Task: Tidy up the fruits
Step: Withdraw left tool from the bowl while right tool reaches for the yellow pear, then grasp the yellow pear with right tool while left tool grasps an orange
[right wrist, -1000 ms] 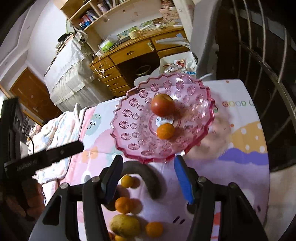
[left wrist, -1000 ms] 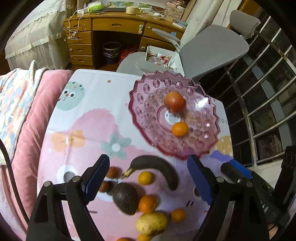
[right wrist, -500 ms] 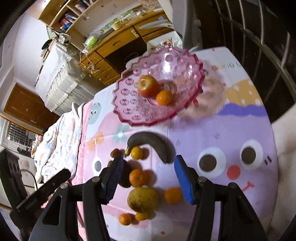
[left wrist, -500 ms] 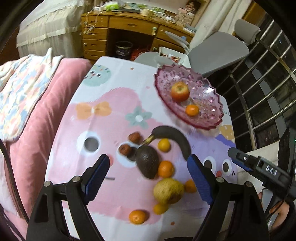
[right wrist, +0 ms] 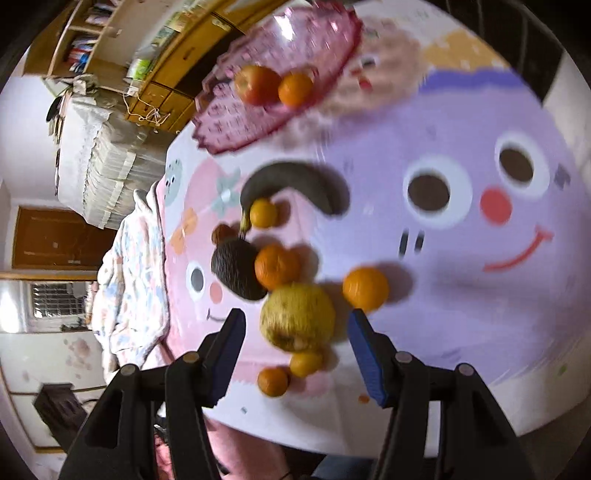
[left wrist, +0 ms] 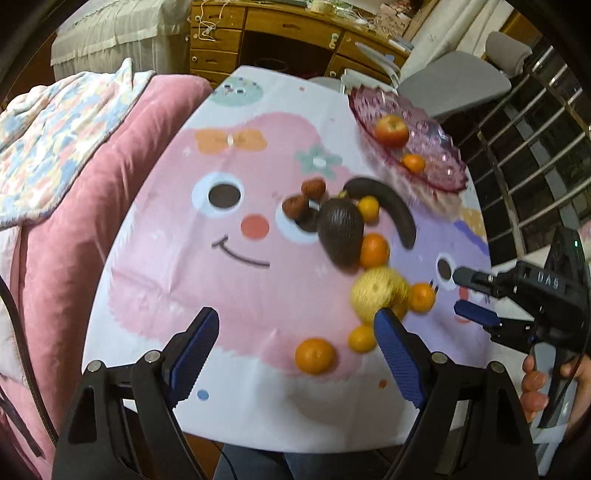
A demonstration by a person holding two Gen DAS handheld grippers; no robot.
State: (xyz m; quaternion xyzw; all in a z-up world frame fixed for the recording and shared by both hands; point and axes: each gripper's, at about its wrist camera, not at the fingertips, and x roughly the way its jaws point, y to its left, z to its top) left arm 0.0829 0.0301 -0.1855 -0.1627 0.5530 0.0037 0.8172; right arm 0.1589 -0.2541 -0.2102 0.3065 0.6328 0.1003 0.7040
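A pink glass dish (left wrist: 439,147) (right wrist: 229,122) at the table's far side holds an apple (left wrist: 391,129) (right wrist: 256,85) and an orange (left wrist: 413,163) (right wrist: 295,88). Loose on the cartoon tablecloth lie a dark banana (left wrist: 391,206) (right wrist: 295,177), an avocado (left wrist: 341,230) (right wrist: 236,273), a yellow pear (left wrist: 376,293) (right wrist: 297,317), several oranges (left wrist: 316,355) (right wrist: 365,288) and two brown lychees (left wrist: 295,206). My left gripper (left wrist: 295,332) is open and empty above the near table edge. My right gripper (right wrist: 295,332) is open and empty, just in front of the pear; it shows at the right of the left wrist view (left wrist: 476,295).
A pink cushion with a patterned blanket (left wrist: 59,147) borders the table's left side. A wooden desk (left wrist: 288,33) and a grey chair (left wrist: 454,81) stand behind the table. Metal railing (left wrist: 535,155) runs along the right.
Both grippers have pulled back from the dish toward the near table edge. The right gripper has dropped lower over the loose fruit. Both stayed open and empty.
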